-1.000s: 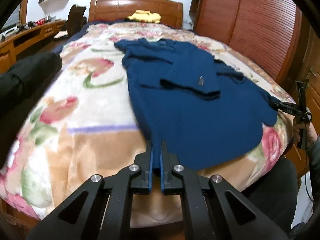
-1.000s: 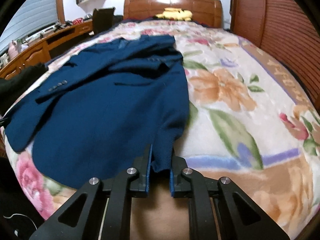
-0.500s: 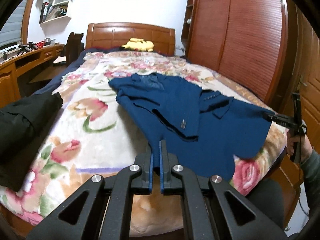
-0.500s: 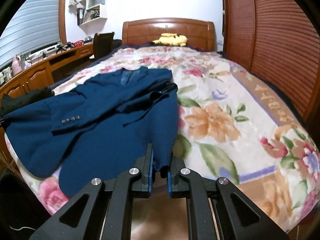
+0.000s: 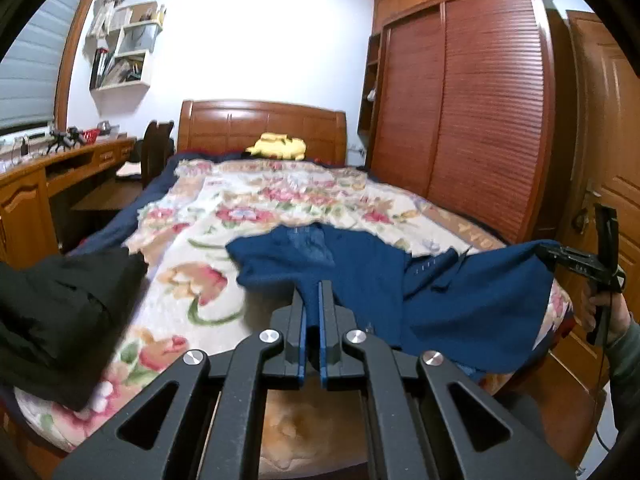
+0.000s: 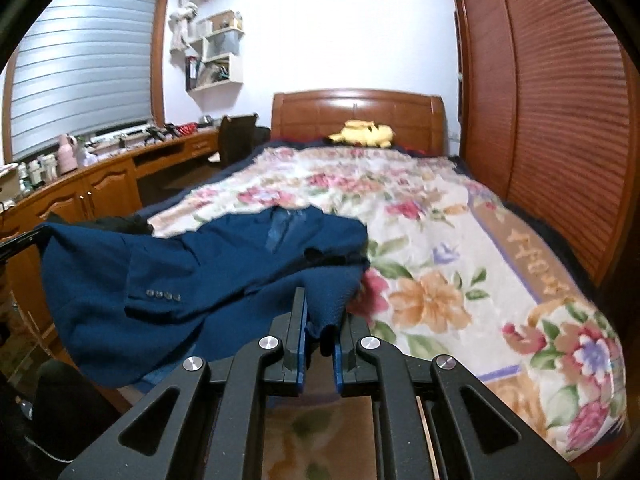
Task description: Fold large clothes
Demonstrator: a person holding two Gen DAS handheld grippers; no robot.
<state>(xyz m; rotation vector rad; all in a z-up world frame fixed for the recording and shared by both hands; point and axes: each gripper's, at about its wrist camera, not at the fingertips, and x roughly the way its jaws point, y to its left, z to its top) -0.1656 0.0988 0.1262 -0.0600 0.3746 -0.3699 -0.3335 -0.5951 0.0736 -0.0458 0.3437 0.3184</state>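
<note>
A dark blue suit jacket (image 5: 460, 300) lies at the foot of the floral bed, its lower hem raised off the blanket. My left gripper (image 5: 312, 292) is shut on one hem corner. My right gripper (image 6: 320, 320) is shut on the other hem corner and also shows in the left wrist view (image 5: 560, 258), held by a hand. The jacket (image 6: 180, 276) sags between the two grips. Its collar end rests on the blanket. A sleeve with several cuff buttons (image 6: 162, 294) lies folded over the front.
The floral blanket (image 6: 440, 264) covers the bed. A black garment (image 5: 56, 312) lies on the bed's left corner. A yellow plush toy (image 5: 280, 146) sits by the headboard. A wooden desk (image 5: 44, 184) runs along the left, a wardrobe (image 5: 480, 120) on the right.
Both grippers have lifted and pulled back toward the foot of the bed, holding the hem. The jacket has slid down the bed and its lower half now hangs off the blanket.
</note>
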